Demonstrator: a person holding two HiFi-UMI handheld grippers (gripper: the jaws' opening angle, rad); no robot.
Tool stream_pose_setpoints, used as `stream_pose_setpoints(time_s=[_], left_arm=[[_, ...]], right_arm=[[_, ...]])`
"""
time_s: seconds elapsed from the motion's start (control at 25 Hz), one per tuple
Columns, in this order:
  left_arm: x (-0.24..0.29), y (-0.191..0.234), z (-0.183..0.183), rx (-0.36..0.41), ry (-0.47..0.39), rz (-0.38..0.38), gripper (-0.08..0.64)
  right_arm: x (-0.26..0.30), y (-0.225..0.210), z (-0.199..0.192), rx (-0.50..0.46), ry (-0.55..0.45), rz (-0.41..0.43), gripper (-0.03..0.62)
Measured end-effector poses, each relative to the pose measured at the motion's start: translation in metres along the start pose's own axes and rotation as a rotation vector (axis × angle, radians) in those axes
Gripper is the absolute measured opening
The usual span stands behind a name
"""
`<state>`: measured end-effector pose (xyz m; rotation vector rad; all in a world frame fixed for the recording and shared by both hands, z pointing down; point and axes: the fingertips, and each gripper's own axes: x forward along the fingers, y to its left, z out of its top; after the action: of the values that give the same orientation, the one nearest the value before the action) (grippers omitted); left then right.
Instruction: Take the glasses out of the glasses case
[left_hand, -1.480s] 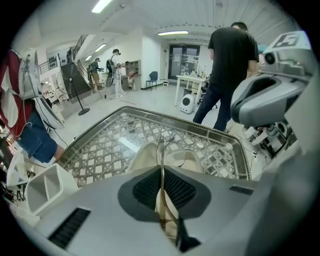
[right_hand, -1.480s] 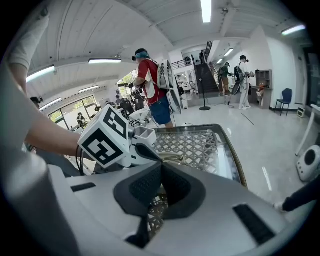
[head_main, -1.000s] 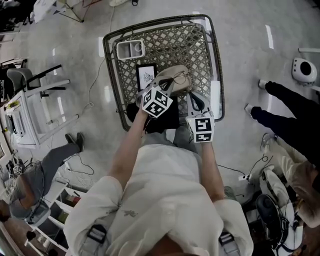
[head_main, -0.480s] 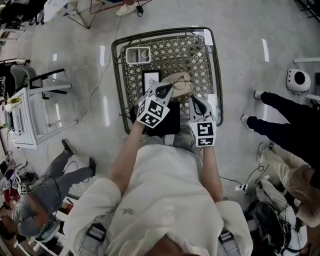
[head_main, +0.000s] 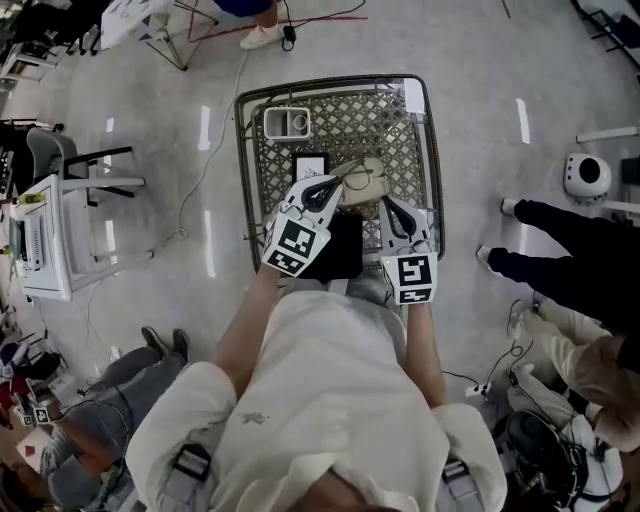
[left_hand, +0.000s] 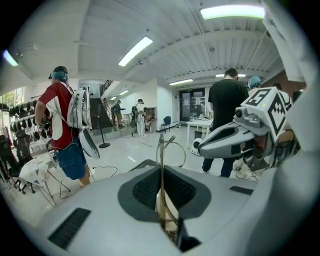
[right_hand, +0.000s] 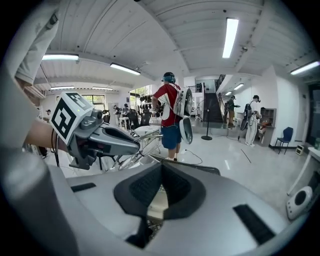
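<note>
A beige glasses case (head_main: 370, 181) lies on the metal lattice table (head_main: 390, 110). My left gripper (head_main: 336, 186) is shut on the thin wire-framed glasses (head_main: 352, 174), which it holds just above the case's left side. In the left gripper view the wire frame (left_hand: 160, 165) runs up between the shut jaws, with a lens loop (left_hand: 173, 151) beyond the tip. My right gripper (head_main: 389, 206) is at the case's near right edge, jaws shut, and the beige case (right_hand: 157, 200) shows in the gap between them. In the right gripper view the left gripper (right_hand: 102, 140) holds the glasses (right_hand: 142, 141).
A white compartment tray (head_main: 287, 123) sits at the table's far left, and a black-and-white card (head_main: 308, 165) lies behind the left gripper. A black object (head_main: 343, 252) lies at the near edge. A person's legs (head_main: 560, 262) and a white round device (head_main: 583, 177) are to the right.
My left gripper has drawn back a little toward me with the glasses. The right gripper stays at the case. The head view has shifted, so the table sits lower in frame.
</note>
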<state>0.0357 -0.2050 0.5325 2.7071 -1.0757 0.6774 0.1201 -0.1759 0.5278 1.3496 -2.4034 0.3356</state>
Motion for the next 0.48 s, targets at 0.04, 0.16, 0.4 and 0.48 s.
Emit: stream_pose_setpoints(time_s=[0.04, 0.16, 0.4, 0.48], left_arm=[[-0.005, 0.001, 0.006, -0.006, -0.021, 0.005, 0.029], [-0.02, 0.001, 0.024, -0.021, -0.079, 0.019, 0.029], [-0.051, 0.009, 0.055, -0.017, -0.175, 0.044, 0.029], [-0.061, 0.011, 0.064, -0.016, -0.201, 0.052, 0.029]], right_arm=[[-0.003, 0.002, 0.007, -0.005, -0.017, 0.0, 0.006], [-0.013, 0.004, 0.03, -0.031, -0.072, -0.013, 0.006], [-0.026, 0.011, 0.07, -0.065, -0.149, -0.047, 0.006], [-0.029, 0.015, 0.078, -0.075, -0.165, -0.046, 0.006]])
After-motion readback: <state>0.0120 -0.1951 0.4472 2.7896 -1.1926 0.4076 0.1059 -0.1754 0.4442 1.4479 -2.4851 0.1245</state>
